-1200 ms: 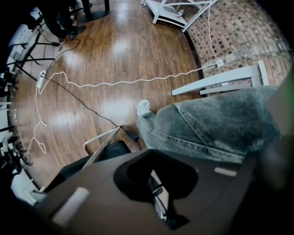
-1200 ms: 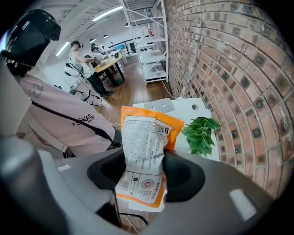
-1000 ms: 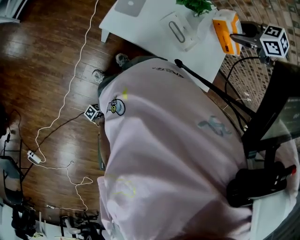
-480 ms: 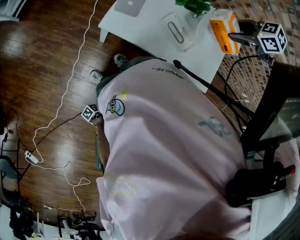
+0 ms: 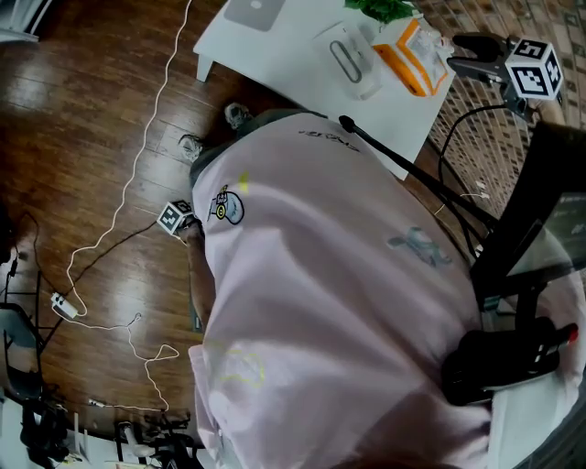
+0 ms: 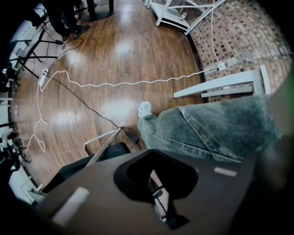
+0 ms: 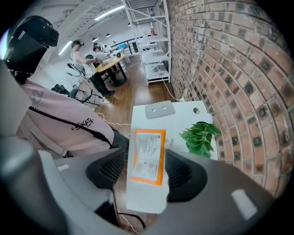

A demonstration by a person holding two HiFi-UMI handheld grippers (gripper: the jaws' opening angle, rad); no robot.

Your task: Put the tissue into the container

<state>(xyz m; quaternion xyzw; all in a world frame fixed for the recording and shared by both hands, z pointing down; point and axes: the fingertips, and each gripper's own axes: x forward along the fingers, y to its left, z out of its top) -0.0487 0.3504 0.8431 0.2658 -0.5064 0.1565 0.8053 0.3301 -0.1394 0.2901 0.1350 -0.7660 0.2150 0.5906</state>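
Compared with half a second ago, the tissue pack (image 5: 411, 55) has swung left and tilted, and now hangs over the white table (image 5: 275, 55) just beside the container (image 5: 351, 60), with the plant (image 5: 380, 9) behind them. The marker cube (image 5: 536, 70) on the right gripper (image 7: 147, 158) is almost where it was. The left gripper (image 6: 156, 179) has barely shifted

The right gripper reaches in from the table's far right corner, level with the pack, and pinches the orange-edged pack between its two dark pads. It looks down the table towards the person's pink shirt (image 5: 339, 302). The left gripper hangs low at the person's side, pointing down at the wooden floor (image 6: 115, 69) next to a leg in jeans (image 6: 216, 128). Its tongs are pressed together with nothing between them
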